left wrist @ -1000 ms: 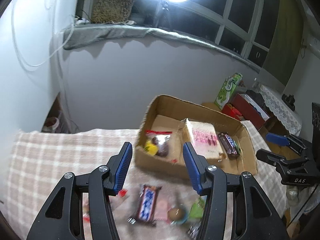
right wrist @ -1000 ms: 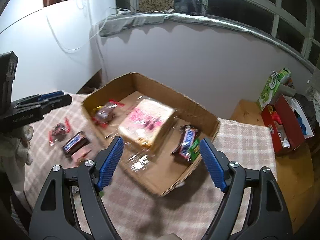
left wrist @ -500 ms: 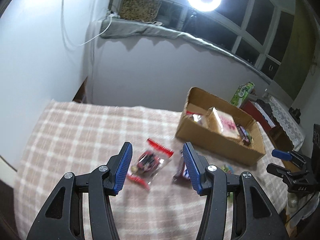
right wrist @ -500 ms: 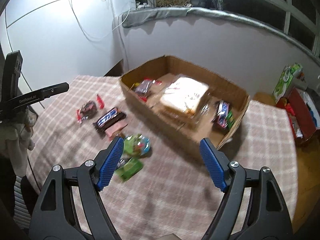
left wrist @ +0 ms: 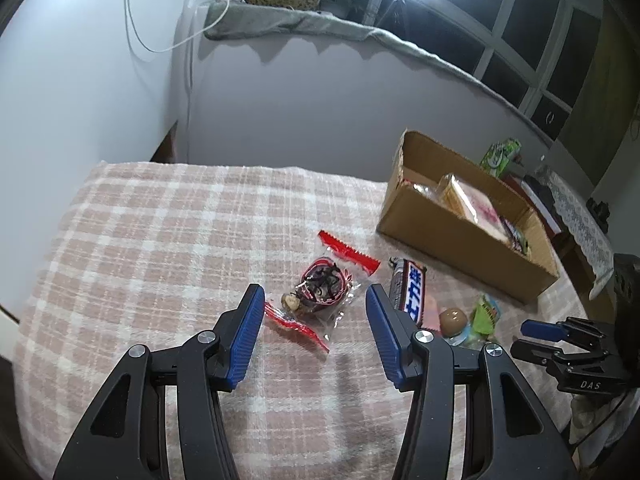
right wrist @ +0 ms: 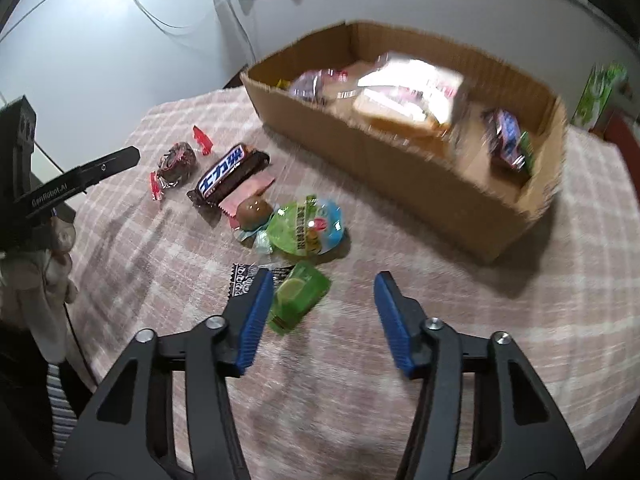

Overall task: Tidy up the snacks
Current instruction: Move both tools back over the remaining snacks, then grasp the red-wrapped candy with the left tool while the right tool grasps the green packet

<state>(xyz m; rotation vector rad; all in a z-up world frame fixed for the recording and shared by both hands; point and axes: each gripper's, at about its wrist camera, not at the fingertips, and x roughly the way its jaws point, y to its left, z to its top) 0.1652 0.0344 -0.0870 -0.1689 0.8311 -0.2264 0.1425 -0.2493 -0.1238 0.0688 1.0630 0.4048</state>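
Two grippers over the checked cloth (left wrist: 160,240). Left gripper (left wrist: 314,330) has its jaws spread around a clear red-ended candy packet (left wrist: 320,292), not touching it. Right gripper (right wrist: 324,318) has just been closing its jaws, still apart, a green lime candy (right wrist: 298,296) beside its left pad. Further off: jelly cup (right wrist: 306,226), Snickers bar (right wrist: 228,174), then the cardboard box (right wrist: 400,152) holding wrapped bread (right wrist: 412,96).

1. Cardboard box (right wrist: 400,152) contents motion-blurred in right wrist view; labels unreadable.
2. Black patterned wrapper (right wrist: 242,278) partly hidden behind right gripper's finger.
3. Green packet (left wrist: 486,314) partly hidden behind left gripper's finger.
4. Green carton (right wrist: 598,94) blurred at the frame's edge.
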